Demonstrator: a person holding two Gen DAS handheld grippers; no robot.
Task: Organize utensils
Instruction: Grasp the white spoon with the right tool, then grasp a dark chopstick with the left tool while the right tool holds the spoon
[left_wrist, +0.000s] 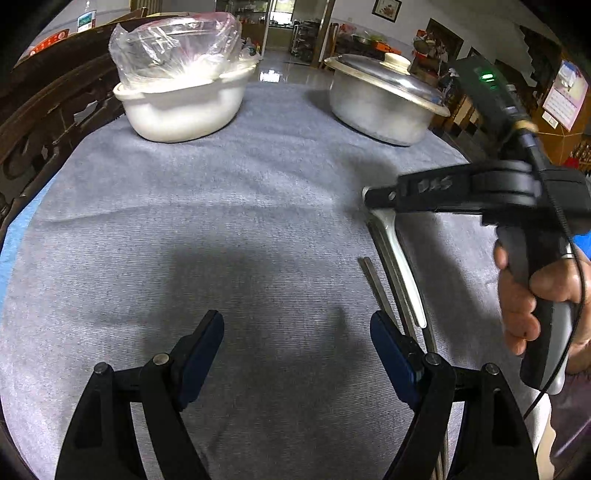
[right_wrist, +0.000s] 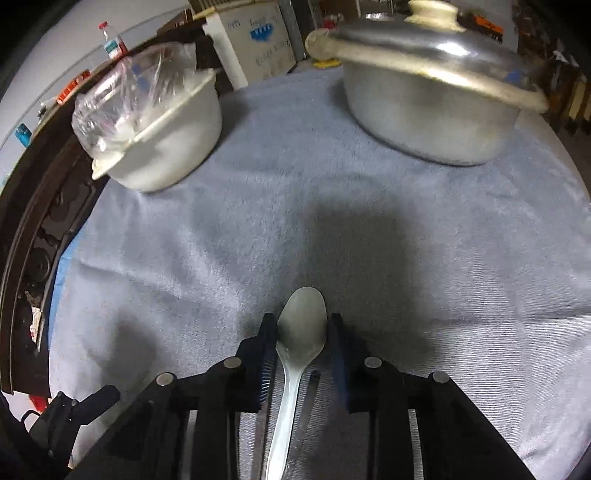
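the step in hand looks like the gathering of the loose cutlery into one bundle on the grey cloth (right_wrist: 369, 229). the right gripper (right_wrist: 301, 328) is down over the white spoon (right_wrist: 301, 325): the spoon's bowl sits between its two blue pads, narrowly framed on both sides, and the handle runs back under the claw toward the camera. whether the pads truly press on the bowl i cannot tell, since the picture is blurred there; the jaws stand narrow, with little or no gap showing either side of the spoon. a darker utensil handle lies just beside the spoon's handle, under the same claw.

from the left wrist view the right gripper (left_wrist: 369, 199) reaches in sideways from the right, pitched down, a hand (left_wrist: 532, 295) wrapped around its grip, its tip over the far end of the utensils (left_wrist: 395, 280). these lie as a close bundle just ahead of and beside the left gripper's right-hand finger.

the left gripper (left_wrist: 295, 332) hangs wide open, angled down at bare cloth, holding nothing.

next, i judge, the right claw needs a sure bite on the spoon, or a nudge to line it up with the others. the rounded bowl may slip between the pads. the white bowl (right_wrist: 166, 147) and the lidded pot (right_wrist: 436, 122) stand well ahead of both claws.
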